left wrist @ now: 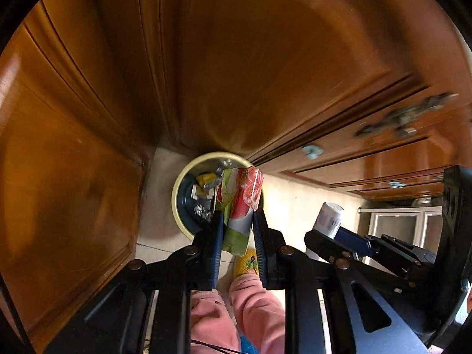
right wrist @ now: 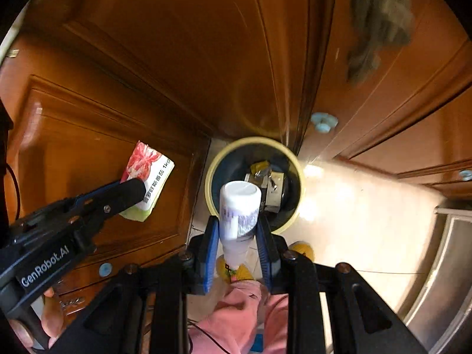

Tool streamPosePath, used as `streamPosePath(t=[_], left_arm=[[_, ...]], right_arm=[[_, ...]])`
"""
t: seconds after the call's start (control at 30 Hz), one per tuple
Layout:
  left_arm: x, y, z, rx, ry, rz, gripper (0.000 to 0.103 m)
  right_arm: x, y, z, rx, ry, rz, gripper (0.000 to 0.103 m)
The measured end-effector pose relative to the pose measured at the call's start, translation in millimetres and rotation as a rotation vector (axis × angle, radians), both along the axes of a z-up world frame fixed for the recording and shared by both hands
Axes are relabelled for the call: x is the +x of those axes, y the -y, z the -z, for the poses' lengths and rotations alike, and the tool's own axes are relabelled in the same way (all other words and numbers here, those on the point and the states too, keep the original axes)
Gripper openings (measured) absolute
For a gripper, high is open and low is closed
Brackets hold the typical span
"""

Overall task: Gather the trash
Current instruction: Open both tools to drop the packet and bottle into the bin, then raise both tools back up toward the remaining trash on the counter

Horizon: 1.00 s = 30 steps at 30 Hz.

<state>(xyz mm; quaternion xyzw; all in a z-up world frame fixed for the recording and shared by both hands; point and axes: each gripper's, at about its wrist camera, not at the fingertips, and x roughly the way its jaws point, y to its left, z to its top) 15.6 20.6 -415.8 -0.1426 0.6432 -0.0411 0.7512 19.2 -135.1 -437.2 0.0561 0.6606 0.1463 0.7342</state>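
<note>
My left tool (left wrist: 236,230) squeezes a carton (left wrist: 240,203), my right tool (right wrist: 239,236) squeezes a white bottle (right wrist: 239,209), both over the bin (right wrist: 214,174).

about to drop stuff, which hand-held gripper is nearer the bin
Right, by a small margin. The right hand-held gripper holds a white bottle over the bin. The left hand-held gripper holds its carton off to the left side.

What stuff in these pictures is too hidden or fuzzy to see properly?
- Left wrist view: the carton covers part of the trash bin, hiding some rubbish inside.
- Right wrist view: the white bottle blocks the bin's near side; its label is smeared.
- Both views: the dark cupboard handle is motion-blurred.
</note>
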Motion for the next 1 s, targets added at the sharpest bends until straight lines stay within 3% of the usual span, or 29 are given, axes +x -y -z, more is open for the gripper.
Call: streamPosePath(t=[0.27,0.5,0.57,0.63,0.73,1.0], left_arm=[[5,8,77,0.006,-0.054,0.001,0.019],[11,6,117,0.01,-0.079,0.002,0.028],[13,4,126,0.001,-0.095,0.007,0.04],[14,3,133,0.003,-0.107,0.01,0.063],[15,2,136,0.019,-0.111,0.012,0.073],[17,2,132,0.047,-0.106,0.008,0.079]], right_arm=[[16,-1,73,0.004,-0.051,-0.009,0.025],[25,-1,103,0.008,-0.056,-0.026,0.026],[28,3,106,0.006,-0.06,-0.014,0.031],[30,5,108,0.001,-0.06,0.002,0.034],[31,8,110,0.005,-0.061,0.012,0.038],[30,10,105,-0.009,-0.064,0.015,0.038]])
